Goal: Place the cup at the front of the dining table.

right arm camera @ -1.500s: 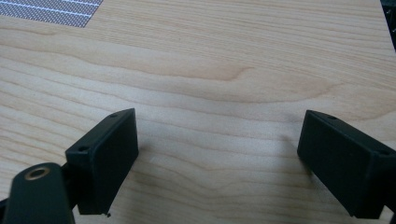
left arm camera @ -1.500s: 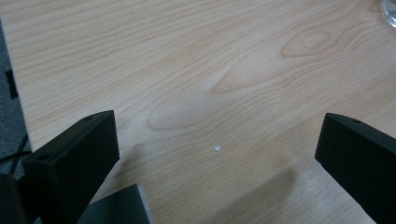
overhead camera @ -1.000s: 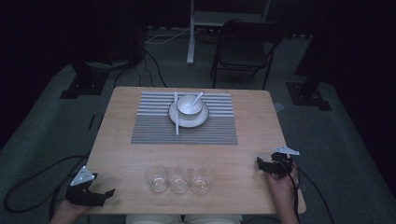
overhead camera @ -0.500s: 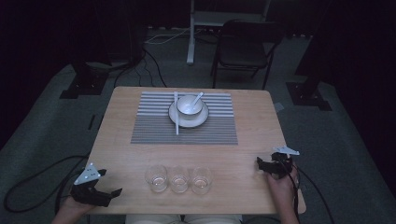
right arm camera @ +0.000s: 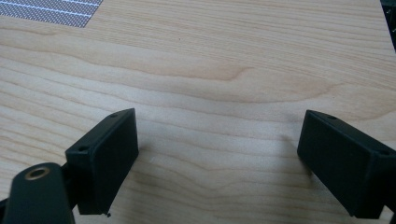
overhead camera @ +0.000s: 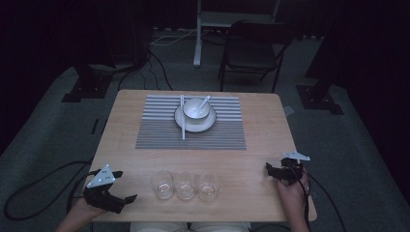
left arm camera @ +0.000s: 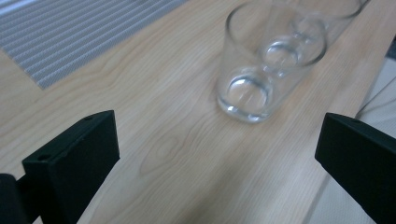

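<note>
Your left tool (overhead camera: pixel 124 199) stands wide open and empty at the near edge of the worktop (overhead camera: pixel 261 140), its jaws aimed at the nearest glass (left arm camera: pixel 254 74), probably to take it first from the row of three. Your right tool (overhead camera: pixel 273 170), also wide open and empty, rests apart at the right side. Farther away, the bowl (overhead camera: pixel 196 109) waits on the striped mat (overhead camera: pixel 159 133).
</note>
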`<state>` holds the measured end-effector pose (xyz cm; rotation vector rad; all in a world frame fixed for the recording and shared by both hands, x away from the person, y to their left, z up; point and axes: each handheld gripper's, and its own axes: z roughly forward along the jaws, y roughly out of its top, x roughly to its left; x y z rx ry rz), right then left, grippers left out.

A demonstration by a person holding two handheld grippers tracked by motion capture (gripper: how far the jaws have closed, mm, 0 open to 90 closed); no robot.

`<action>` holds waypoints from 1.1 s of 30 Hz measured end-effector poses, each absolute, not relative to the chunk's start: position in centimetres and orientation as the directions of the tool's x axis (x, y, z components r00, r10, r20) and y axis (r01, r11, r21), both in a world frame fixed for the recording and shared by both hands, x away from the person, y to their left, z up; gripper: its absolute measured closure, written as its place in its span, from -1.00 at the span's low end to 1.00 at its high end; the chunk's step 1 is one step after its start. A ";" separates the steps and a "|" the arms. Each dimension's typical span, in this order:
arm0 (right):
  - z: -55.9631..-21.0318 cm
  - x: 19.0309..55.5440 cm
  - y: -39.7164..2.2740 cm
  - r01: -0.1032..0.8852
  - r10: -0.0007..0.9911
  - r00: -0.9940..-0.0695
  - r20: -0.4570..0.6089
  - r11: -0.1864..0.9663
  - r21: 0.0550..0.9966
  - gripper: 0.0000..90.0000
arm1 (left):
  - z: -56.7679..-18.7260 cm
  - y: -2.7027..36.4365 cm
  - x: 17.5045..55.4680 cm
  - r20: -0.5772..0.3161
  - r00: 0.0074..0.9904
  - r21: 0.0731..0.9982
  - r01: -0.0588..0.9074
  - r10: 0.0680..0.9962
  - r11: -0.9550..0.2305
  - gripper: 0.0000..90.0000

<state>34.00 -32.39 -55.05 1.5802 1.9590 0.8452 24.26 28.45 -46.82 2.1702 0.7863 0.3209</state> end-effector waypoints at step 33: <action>-55.0 34.0 -32.4 0.679 0.976 -0.217 0.011 0.142 0.721 -0.74 | -43.7 20.3 26.5 0.033 0.899 0.736 0.274 0.437 -0.619 -1.00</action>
